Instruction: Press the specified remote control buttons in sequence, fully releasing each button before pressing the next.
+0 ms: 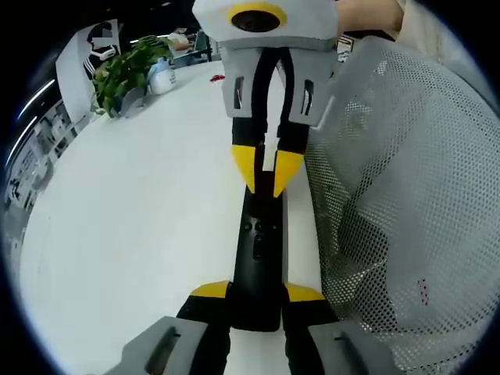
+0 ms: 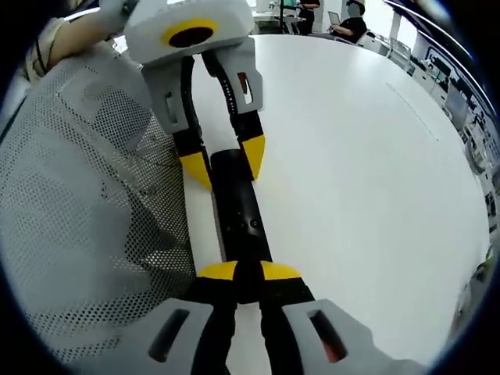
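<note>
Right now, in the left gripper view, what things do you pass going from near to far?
Left gripper → black remote control → right gripper → green plant at the white table's far edge.

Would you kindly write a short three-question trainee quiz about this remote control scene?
1. True or false: the black remote lies on a white table.
2. What grips the remote's two ends? A) both tongs B) a bare hand C) nothing
3. Fill in: beside the remote sits a white ____ basket.

Key: 1 true. 2 A: left tongs and right tongs each clamp an end. 3 mesh.
</note>
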Available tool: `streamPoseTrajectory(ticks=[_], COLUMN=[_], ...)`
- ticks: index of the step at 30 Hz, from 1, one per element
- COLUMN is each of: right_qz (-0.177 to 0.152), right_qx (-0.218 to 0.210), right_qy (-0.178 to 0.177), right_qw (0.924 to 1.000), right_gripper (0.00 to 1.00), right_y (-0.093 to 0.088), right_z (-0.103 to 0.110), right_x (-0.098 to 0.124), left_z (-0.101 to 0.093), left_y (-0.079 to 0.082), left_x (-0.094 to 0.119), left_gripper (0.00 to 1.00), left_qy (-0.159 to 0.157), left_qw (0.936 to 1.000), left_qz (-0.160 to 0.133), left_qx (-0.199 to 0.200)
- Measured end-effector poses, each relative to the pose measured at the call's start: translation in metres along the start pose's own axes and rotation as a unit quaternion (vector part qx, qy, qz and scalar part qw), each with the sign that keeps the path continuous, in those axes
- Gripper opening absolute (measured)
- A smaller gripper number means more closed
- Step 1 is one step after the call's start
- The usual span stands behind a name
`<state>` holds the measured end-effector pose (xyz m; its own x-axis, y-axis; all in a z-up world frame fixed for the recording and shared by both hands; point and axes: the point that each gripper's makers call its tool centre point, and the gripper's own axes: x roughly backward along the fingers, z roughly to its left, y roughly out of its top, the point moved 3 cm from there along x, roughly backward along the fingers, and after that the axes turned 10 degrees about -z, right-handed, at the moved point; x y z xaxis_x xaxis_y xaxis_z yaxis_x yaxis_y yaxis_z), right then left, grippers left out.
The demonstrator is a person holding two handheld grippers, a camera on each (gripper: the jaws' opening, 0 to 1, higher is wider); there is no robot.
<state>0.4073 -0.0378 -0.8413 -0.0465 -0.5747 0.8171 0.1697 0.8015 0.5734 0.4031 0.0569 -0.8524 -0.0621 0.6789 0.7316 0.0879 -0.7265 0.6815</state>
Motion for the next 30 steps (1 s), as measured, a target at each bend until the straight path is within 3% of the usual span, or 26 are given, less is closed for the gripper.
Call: streamPoseTrajectory(ticks=[3, 12, 25, 30], right_qz=[0.008, 0.027, -0.006, -0.006], right_qx=[0.026, 0.033, -0.011, -0.004], right_qy=[0.002, 0.004, -0.009, -0.004], right_qw=[0.9996, 0.9991, 0.9999, 1.0], right_gripper=[0.07, 0.04, 0.02, 0.04], right_y=[0.0005, 0.0029, 0.0014, 0.0022], right_z=[0.0013, 0.0005, -0.0023, 0.0], right_x=[-0.0006, -0.0023, -0.0012, -0.0019], left_z=[-0.0001, -0.0003, 0.0, 0.0002], left_y=[0.0, 0.0002, 0.0001, 0.0001], left_x=[0.0, 0.0, 0.0001, 0.0], left_gripper=[0.25, 0.25, 0.25, 0.25], left_qy=[0.0, -0.001, -0.001, -0.001], left_qw=[1.0, 1.0, 1.0, 1.0], left_qz=[0.001, 0.001, 0.001, 0.0], left_qx=[-0.001, -0.002, -0.001, -0.001])
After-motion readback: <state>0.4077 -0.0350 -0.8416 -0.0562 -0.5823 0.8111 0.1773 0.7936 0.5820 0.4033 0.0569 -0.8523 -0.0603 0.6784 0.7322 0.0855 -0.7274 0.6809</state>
